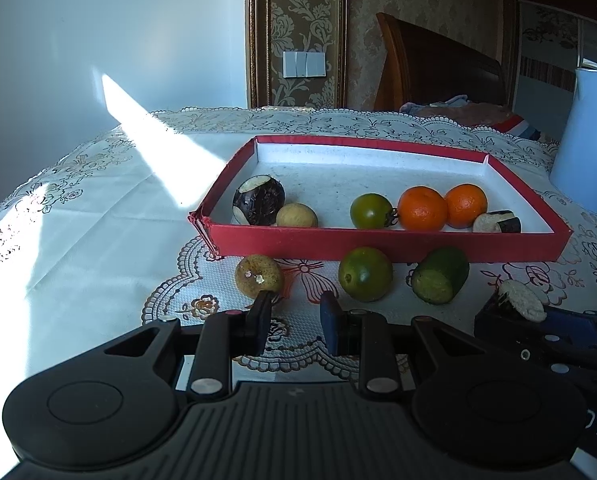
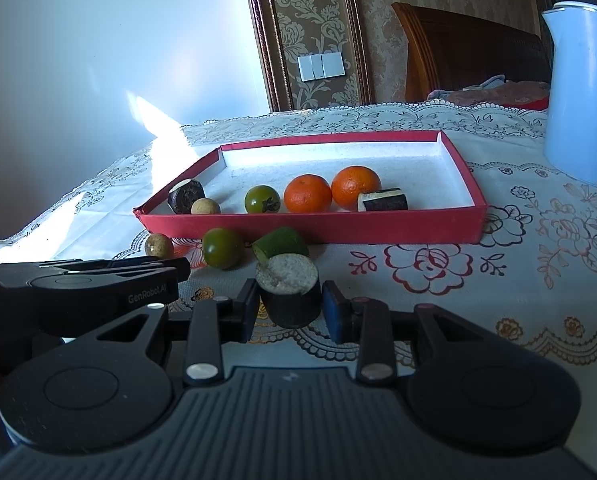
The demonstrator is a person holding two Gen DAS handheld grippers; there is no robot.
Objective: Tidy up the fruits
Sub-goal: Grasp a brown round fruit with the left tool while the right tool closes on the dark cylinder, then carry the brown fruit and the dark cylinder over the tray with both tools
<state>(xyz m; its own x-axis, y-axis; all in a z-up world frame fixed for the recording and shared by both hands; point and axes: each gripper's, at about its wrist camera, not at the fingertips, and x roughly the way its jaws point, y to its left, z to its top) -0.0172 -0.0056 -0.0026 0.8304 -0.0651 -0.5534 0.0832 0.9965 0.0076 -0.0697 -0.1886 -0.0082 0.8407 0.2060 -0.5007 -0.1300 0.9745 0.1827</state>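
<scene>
My view takes in a patterned-wallpaper room, a lace floral tablecloth (image 2: 518,248), a white "Midea" kettle (image 2: 578,92) and a shallow red cardboard tray (image 2: 338,230) of fruit. "GenRobot.AI" marks my closed, empty left gripper (image 1: 294,316); my right gripper (image 2: 289,306) clamps a dark-skinned cut fruit chunk (image 2: 289,292) before the tray.

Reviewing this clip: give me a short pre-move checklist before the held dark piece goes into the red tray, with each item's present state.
1. Right gripper shut on the dark cut piece: ok.
2. Piece clear of the tablecloth: cannot tell.
3. Free floor in the red tray, behind the two oranges: ok.
4. Left gripper empty, fingers shut: ok.
5. Path to the tray clear of the loose green tomato and cucumber piece: not ok, they lie just ahead.
</scene>
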